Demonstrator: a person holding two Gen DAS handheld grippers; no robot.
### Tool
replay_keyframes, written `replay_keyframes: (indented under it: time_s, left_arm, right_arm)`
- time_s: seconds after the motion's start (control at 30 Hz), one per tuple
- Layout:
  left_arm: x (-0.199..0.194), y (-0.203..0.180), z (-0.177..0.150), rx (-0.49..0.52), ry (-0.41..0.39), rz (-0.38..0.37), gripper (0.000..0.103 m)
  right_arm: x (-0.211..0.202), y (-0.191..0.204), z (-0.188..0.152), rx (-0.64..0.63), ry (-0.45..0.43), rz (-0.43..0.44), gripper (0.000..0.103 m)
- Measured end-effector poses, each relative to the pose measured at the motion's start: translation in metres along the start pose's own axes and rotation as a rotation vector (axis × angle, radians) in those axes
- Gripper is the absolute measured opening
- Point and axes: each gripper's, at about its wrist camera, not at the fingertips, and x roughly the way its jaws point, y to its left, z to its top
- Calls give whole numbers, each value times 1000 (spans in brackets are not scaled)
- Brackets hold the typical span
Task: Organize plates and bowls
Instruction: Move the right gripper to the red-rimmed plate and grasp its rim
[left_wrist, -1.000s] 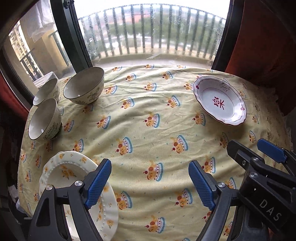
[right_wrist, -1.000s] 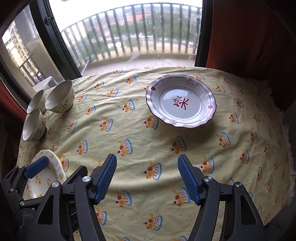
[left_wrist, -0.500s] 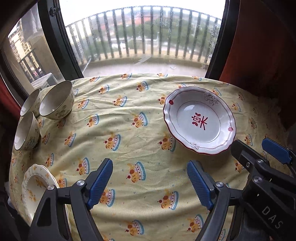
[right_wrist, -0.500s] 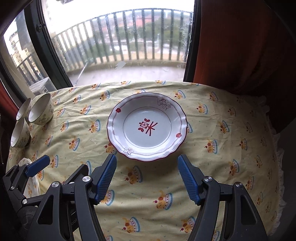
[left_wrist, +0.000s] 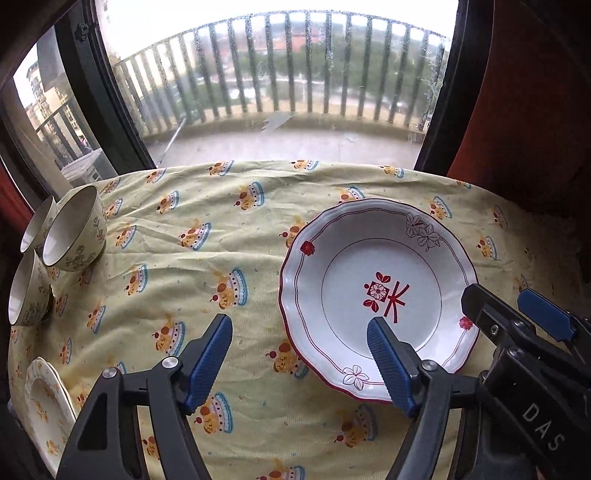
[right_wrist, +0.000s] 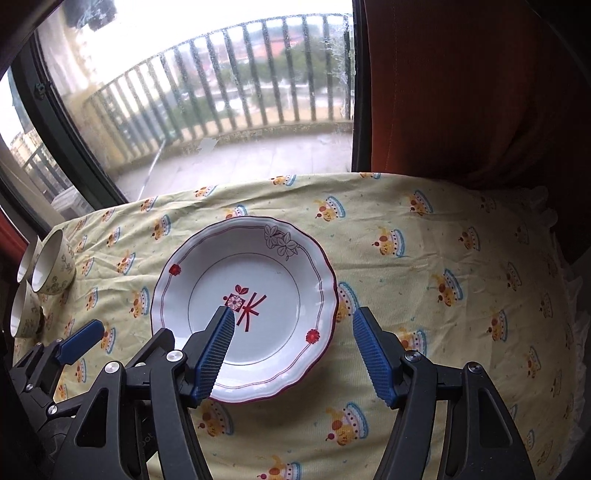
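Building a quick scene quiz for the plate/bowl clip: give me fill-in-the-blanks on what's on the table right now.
1. The red-rimmed plate lies on a yellow patterned ____.
2. The number of bowls grouped at the table's left edge is ____.
3. The left gripper and right gripper, jaws closing, hold ____.
4. The cream plate lies at the near ____ corner of the left wrist view.

Missing words: tablecloth; three; nothing; left

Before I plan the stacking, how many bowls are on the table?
3, clustered at the table's left edge: the nearest bowl, a middle bowl just beyond it, and a far bowl partly hidden behind that one. More could sit out of frame.
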Motion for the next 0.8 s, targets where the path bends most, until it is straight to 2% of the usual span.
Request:
replay_keyframes:
  time_s: [0.23,0.43,0.67,0.8]
  left_arm:
    - [30,-6,9,-17,12,16,75]
    - [51,-11,13,-37,57,-14,67]
    - [61,-14,13,-16,59,-14,64]
    - [60,-16,13,-17,54,-11,63]
  right_arm:
    - [34,-5,11,23,34,-11,63]
    - [57,-13,16,47,70,-26,60]
    - [75,-16,17,64,104,-8,53]
    - [78,-14,19,50,94,-30,51]
